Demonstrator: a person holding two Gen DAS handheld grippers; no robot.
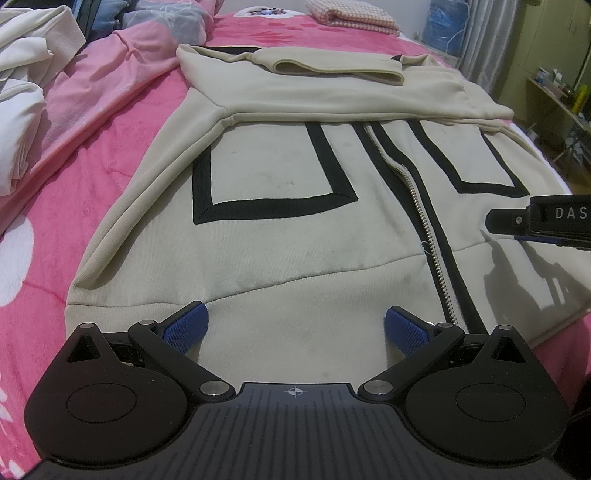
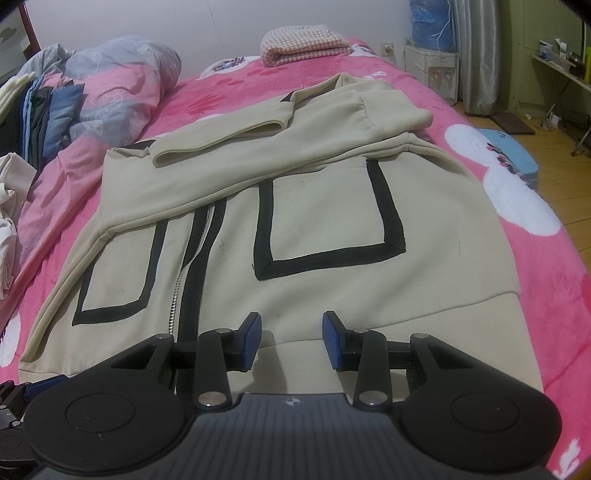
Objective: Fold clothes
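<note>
On the pink bedspread (image 1: 110, 155) a beige zip-up jacket (image 1: 288, 229) lies flat, front up, both sleeves folded across the chest, black-trimmed pockets either side of the zipper (image 1: 424, 221). Left gripper (image 1: 295, 326) hangs over the hem with its blue pads spread wide, nothing in them. Right gripper (image 2: 291, 341) is over the hem too, part open, empty. Checkered folded blanket (image 2: 304, 40) sits up by the wall.

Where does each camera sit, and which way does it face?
Left wrist: on the left gripper, near the jacket hem, facing up the pink bed; own jaws wide apart, right gripper's tip at the edge.
Right wrist: on the right gripper, same direction; own jaws apart, empty.
Shared: jacket, zipper, checked blanket.
</note>
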